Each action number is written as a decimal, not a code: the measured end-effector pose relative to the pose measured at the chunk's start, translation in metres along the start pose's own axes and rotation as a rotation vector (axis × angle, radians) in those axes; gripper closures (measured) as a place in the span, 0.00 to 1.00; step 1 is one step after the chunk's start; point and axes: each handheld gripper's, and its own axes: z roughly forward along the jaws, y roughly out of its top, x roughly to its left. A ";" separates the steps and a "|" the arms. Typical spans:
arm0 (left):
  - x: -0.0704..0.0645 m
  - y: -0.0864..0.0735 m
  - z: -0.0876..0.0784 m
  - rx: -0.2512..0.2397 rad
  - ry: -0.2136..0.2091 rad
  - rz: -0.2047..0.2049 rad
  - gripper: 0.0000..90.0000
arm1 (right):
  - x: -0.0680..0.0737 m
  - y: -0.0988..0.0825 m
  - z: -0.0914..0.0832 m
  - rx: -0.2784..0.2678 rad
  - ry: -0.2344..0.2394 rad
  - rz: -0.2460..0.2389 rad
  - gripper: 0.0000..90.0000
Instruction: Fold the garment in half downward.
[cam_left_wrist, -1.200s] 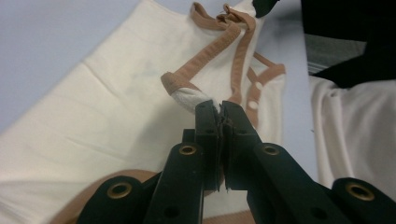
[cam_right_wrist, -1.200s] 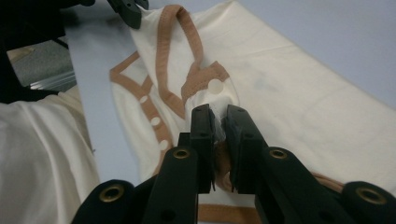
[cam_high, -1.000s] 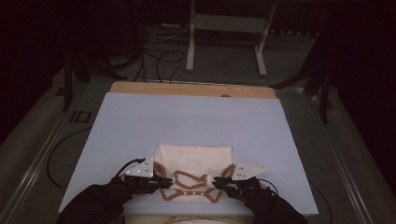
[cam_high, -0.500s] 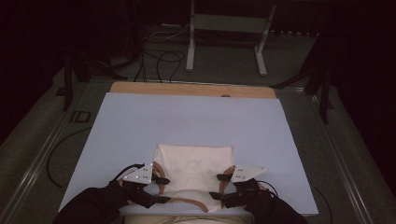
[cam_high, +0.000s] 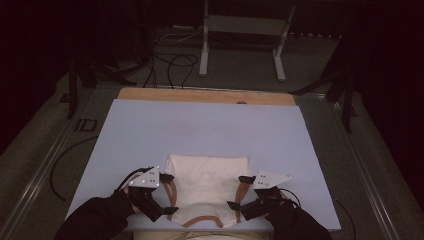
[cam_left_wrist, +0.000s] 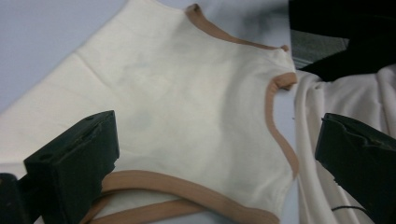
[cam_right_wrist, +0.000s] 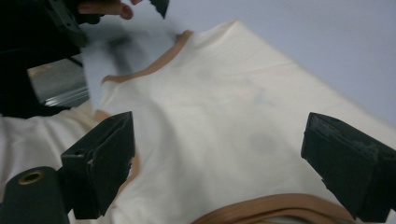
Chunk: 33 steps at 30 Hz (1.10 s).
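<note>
A cream sleeveless top (cam_high: 207, 180) with tan trim lies flat on the pale blue table (cam_high: 210, 130), its tan neckline at the front edge. My left gripper (cam_high: 169, 194) is open at the top's left armhole, its jaws spread over the tan strap. My right gripper (cam_high: 239, 192) is open at the right armhole. In the left gripper view, that gripper (cam_left_wrist: 218, 128) spans the cream cloth (cam_left_wrist: 177, 93) with nothing pinched. In the right gripper view, the right gripper (cam_right_wrist: 219, 130) hangs wide above the cloth (cam_right_wrist: 233, 107).
A wooden strip (cam_high: 205, 95) runs along the table's far edge. Beyond it on the floor stand a metal frame (cam_high: 240, 45) and loose cables (cam_high: 170, 60). Pale fabric (cam_left_wrist: 345, 93) hangs past the table's front edge, beside the top.
The tan straps, bunched between the grippers a second ago, have been drawn toward the front edge and now lie spread out. Both grippers dipped toward the person, then came back slightly.
</note>
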 end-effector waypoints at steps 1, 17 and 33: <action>0.001 0.001 -0.001 -0.001 0.007 0.000 0.01 | -0.001 0.001 -0.001 -0.003 -0.007 0.008 0.11; 0.031 0.026 -0.007 -0.028 0.106 -0.018 0.01 | -0.029 0.022 -0.012 -0.046 -0.094 -0.014 0.11; 0.069 0.034 0.002 -0.009 0.217 -0.086 0.01 | -0.072 0.032 0.004 -0.023 -0.151 0.004 0.11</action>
